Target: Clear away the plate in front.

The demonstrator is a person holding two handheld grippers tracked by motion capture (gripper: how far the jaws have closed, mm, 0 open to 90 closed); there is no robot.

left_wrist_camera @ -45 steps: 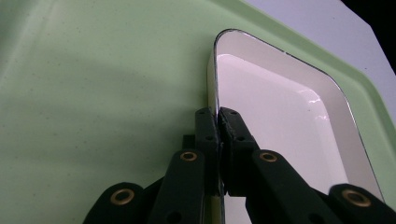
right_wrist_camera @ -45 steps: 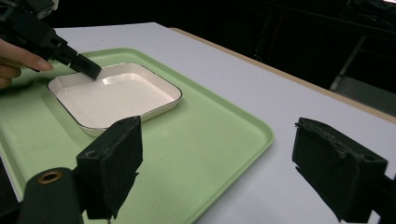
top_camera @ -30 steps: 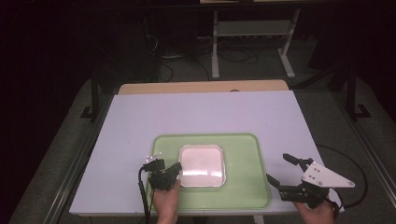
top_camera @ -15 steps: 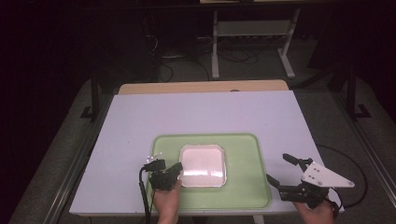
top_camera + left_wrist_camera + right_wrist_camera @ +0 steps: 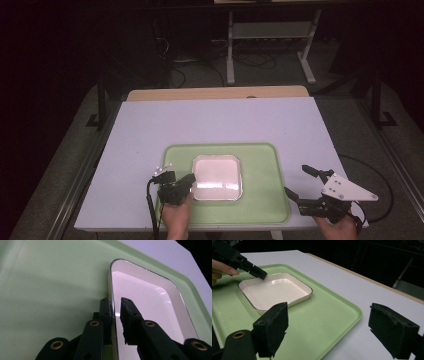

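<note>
The white table (image 5: 150,130) fills the middle of the high view; the green tray (image 5: 260,170) lies at lower centre, the white dish (image 5: 217,175) on it; the left gripper (image 5: 115,312) straddles the dish rim, jaws nearly closed; the right gripper (image 5: 302,185), lower right, gapes wide and empty; likely a grasp; next, a firm squeeze.

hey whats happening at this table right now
A person holds a gripper in each hand. The left gripper has its fingers astride the rim of a shallow white square dish, one either side, on a pale green plastic tray. The right gripper waits open beside the tray's right edge, holding nothing.
</note>
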